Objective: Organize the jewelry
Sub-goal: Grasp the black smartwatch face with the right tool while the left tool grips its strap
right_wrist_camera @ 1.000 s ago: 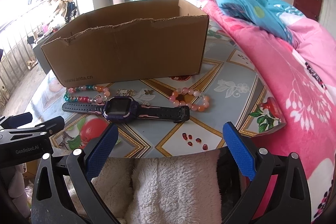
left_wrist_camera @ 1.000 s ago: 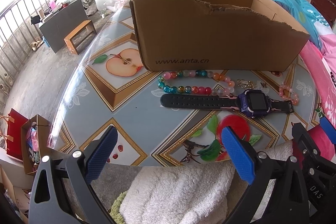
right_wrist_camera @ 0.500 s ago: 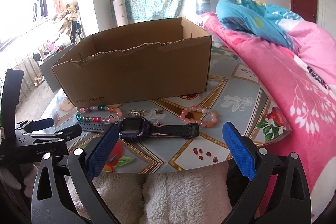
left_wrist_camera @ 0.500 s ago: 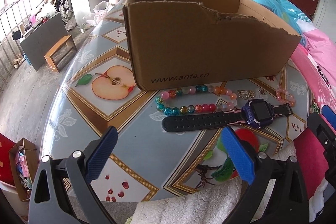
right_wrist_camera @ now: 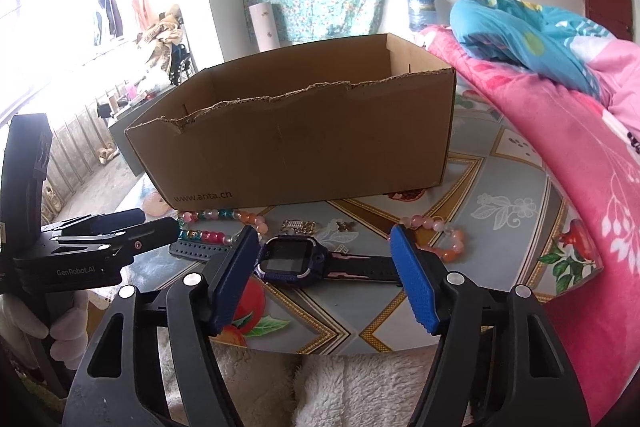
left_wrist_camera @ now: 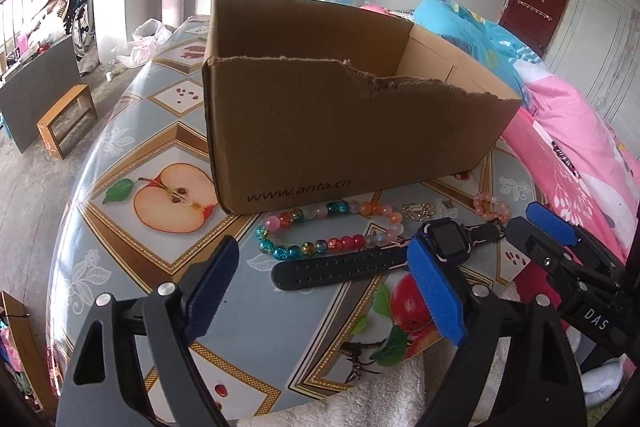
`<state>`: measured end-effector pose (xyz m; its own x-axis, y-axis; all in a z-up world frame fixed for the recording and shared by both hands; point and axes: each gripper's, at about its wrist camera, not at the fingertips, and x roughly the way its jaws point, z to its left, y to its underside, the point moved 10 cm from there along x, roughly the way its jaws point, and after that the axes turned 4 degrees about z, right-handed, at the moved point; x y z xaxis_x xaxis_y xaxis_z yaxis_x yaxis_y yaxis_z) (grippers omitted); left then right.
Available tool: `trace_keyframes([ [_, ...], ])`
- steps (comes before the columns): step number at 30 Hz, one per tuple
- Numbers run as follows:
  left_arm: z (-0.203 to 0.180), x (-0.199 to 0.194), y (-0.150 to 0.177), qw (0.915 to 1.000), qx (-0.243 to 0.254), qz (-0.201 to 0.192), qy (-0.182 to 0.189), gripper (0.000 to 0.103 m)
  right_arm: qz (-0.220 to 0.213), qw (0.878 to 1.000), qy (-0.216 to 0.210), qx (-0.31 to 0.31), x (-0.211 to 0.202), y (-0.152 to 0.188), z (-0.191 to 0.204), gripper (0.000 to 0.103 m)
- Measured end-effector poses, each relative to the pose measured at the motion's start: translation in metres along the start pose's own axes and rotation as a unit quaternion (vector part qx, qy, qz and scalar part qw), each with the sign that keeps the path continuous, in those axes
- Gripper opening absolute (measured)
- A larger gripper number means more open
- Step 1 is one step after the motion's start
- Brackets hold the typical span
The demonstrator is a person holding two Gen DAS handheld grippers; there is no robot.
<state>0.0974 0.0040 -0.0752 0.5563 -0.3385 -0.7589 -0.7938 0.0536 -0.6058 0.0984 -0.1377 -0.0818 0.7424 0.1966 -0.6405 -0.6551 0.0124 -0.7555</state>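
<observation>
Reaching: both grippers hover over the near table edge; nothing is picked up yet, so the sorting looks barely begun.
Left gripper (left_wrist_camera: 324, 291): fingers fairly wide, just been closing, empty; the watch strap lies beyond them on the table.
Right gripper (right_wrist_camera: 324, 271): fingers about half spread, just been closing, empty; they frame the watch without touching it.
Watch (right_wrist_camera: 290, 261): flat on the table (left_wrist_camera: 132, 267), just in front of the box, face up, straps stretched sideways.
Big bead bracelet (left_wrist_camera: 324, 227): between watch and box, near the box's left front.
Small pink bracelet (right_wrist_camera: 436, 237): beyond the watch's right strap, in front of the box's right corner.
Metal trinkets (right_wrist_camera: 298, 225): tiny, between the two bracelets; kind unclear.
Box (right_wrist_camera: 296, 151): open cardboard, torn front rim, floor hidden.
Next move: probably lower onto the watch, pinch, lift over the rim.
Room: table bare left of the box; pink blanket (right_wrist_camera: 580, 187) crowds its right.
</observation>
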Motion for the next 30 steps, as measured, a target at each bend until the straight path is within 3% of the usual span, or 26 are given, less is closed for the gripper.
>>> trace_keyframes([
  [3, -0.006, 0.005, 0.003, 0.9989, -0.02, 0.016, 0.038, 0.065, 0.0, 1.0, -0.013, -0.007, 0.006, -0.005, 0.006, 0.06],
  [5, -0.008, 0.009, 0.006, 0.9983, -0.022, 0.029, 0.045, 0.058, 0.002, 1.0, -0.023, -0.012, 0.011, -0.006, 0.01, 0.059],
  [13, 0.001, 0.025, 0.012, 0.9967, -0.042, 0.064, 0.028, 0.057, 0.032, 0.998, -0.046, -0.018, 0.034, 0.004, 0.016, 0.057],
  [15, 0.0, 0.027, 0.01, 0.9969, -0.042, 0.063, 0.024, 0.057, 0.049, 0.998, -0.045, -0.015, 0.043, 0.011, 0.017, 0.05],
  [17, -0.001, 0.029, 0.01, 0.9972, -0.037, 0.064, 0.012, 0.057, 0.064, 0.997, -0.044, -0.007, 0.05, 0.017, 0.016, 0.048],
  [27, 0.0, 0.032, 0.01, 0.9961, -0.044, 0.072, -0.028, 0.059, 0.064, 0.997, -0.045, -0.021, 0.047, 0.02, 0.018, 0.048],
  [30, -0.004, 0.031, 0.011, 0.9948, -0.069, 0.075, -0.004, 0.061, 0.065, 0.997, -0.045, -0.023, 0.047, 0.019, 0.019, 0.048],
])
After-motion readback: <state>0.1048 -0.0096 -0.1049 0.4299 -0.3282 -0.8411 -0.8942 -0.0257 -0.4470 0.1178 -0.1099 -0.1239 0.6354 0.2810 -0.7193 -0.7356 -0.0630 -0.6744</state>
